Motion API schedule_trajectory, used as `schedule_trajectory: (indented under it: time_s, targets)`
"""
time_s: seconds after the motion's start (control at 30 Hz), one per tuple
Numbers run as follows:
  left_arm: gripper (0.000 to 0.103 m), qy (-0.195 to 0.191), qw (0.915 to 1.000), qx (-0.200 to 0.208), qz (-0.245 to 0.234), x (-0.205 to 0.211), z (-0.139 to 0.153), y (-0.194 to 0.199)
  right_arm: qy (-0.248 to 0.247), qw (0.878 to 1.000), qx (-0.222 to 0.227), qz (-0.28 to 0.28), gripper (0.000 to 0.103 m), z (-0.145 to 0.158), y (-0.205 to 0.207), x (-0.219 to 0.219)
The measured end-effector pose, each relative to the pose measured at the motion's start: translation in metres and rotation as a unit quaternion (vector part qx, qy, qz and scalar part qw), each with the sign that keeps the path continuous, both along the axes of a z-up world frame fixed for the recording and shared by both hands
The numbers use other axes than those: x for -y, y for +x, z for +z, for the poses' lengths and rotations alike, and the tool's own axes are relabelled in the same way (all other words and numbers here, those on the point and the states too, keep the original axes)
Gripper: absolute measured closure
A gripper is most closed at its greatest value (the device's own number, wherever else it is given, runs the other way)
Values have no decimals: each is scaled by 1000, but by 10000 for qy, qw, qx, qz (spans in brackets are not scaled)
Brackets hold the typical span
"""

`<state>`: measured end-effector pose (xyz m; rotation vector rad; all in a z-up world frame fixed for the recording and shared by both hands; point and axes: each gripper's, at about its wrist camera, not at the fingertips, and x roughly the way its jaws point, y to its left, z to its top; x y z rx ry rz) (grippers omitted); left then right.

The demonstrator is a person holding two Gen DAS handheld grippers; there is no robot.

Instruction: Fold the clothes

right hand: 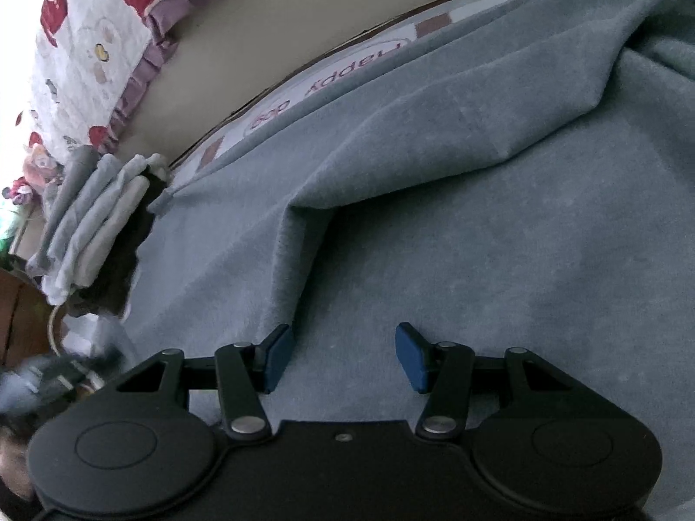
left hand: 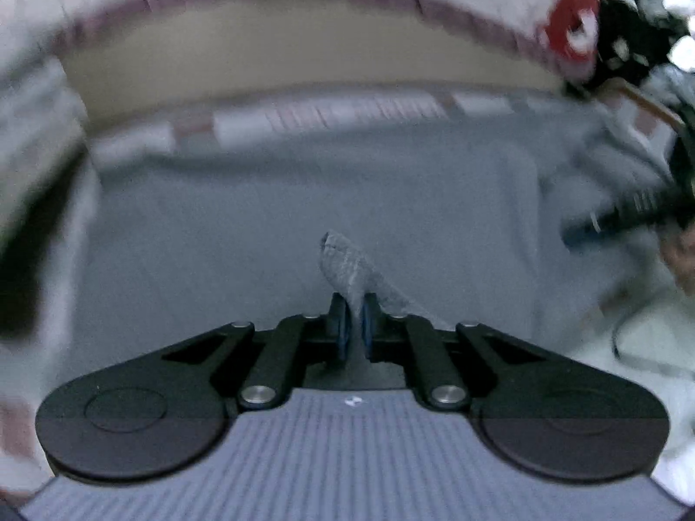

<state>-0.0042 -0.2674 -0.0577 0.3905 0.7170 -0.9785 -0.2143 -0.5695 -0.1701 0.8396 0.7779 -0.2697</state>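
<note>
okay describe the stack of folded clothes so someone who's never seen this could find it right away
Start at the big blue-grey garment spread across the surface, and follow it to its far left corner in the right wrist view. The stack of folded clothes sits just past that corner, below the quilt with red patches. It alone is neat layers of pale blue and grey.
</note>
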Motion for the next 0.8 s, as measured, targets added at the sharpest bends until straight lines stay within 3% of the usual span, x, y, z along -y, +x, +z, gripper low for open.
schedule_trajectory:
  time_s: [0.1,0.17,0.23,0.33,0.4,0.47,0.53,0.67,0.73,0.8]
  targets:
    - [96,102,9912,1225,499,25,35,41,-911,9950,-257,-322,49,14,-2,-6]
    - [96,-13,9813,1776,735,41,51,70,-921,9947,-92,-450,50,16,-4,-4]
    - [96,18,9760,1923,1021,56,58,100,-909,9946,17,-510,50,18,-8,-1]
    - [96,414,9683,1990,1454,76,46,131,-1631,9850,-166,-546,49,26,-11,-2]
    - [96,502,9668,1912,1618,82,30,142,-2837,9546,-810,-406,41,30,-1,-13]
    - [96,617,9645,1875,1752,83,8,147,-4084,9020,-1384,203,40,26,16,-29]
    - [96,624,9629,1832,1882,78,-8,147,-4653,8688,-1541,700,40,24,28,-32]
    - [96,521,9619,1863,1931,59,-19,145,-4676,8687,-1398,847,37,32,47,4]
    - [96,567,9630,1774,1947,56,-20,147,-5045,8415,-1627,1045,36,28,61,21]
    - [96,648,9662,1393,2072,52,-18,151,-5539,7951,-2113,1275,35,20,73,38]
